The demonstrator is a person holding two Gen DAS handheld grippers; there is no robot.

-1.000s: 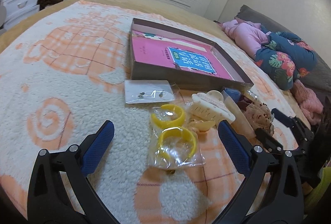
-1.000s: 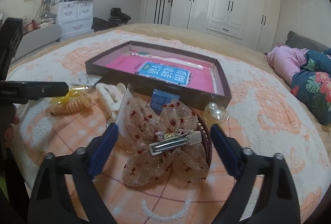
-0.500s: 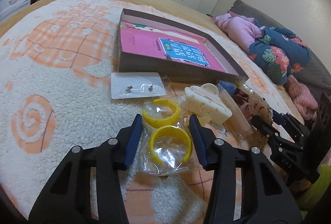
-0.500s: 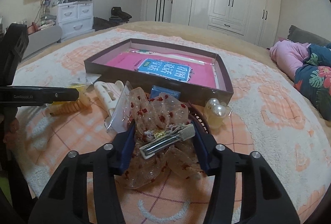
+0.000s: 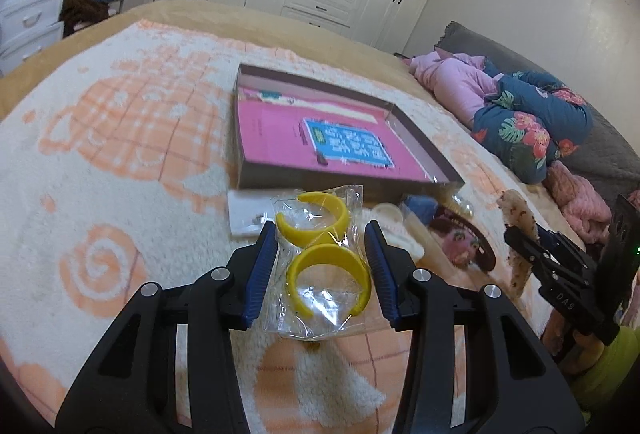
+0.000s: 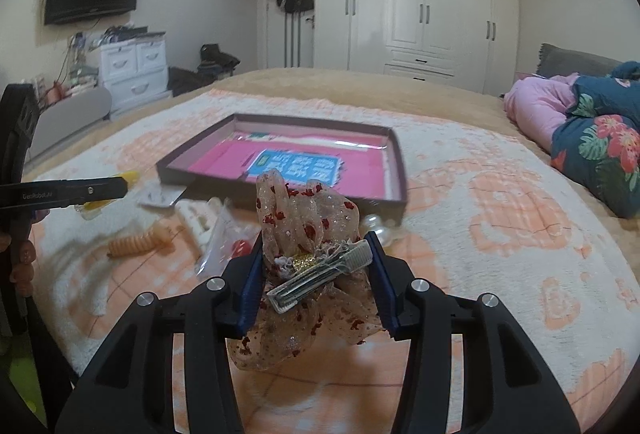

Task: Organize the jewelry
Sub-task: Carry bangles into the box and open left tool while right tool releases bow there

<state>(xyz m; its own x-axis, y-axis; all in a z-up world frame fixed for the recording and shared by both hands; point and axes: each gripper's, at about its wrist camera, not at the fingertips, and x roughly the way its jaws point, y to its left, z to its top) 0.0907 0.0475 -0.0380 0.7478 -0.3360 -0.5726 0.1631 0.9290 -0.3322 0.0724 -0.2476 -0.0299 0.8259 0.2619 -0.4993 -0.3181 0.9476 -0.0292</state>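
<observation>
A cream blanket [image 5: 120, 161] with orange patterns covers the bed and carries everything. Toward its far side lies a shallow brown box [image 5: 344, 185], open at the top, with a pink booklet [image 5: 280, 137] flat on its floor.

Just in front of the box's near wall sits the clutter of jewelry: a white earring card [image 5: 244, 213], a white claw clip [image 6: 196, 218], an orange spiral hair tie [image 6: 136, 242] and a dark round dish [image 5: 468, 238].

The left gripper [image 5: 320, 258] is clenched on a clear plastic bag of two yellow hoop earrings [image 5: 324, 266]; its blue pads press the bag's sides, and the bag is up off the blanket, near the box's front wall. Its jaws have just been closing.

The right gripper [image 6: 316, 270] is clamped on a sheer beige bow hair clip [image 6: 308, 234] with red specks, its metal clasp [image 6: 320, 282] lying across between the pads. These jaws too have just been closing, and the bow stands above the blanket in front of the box's near right corner.
</observation>
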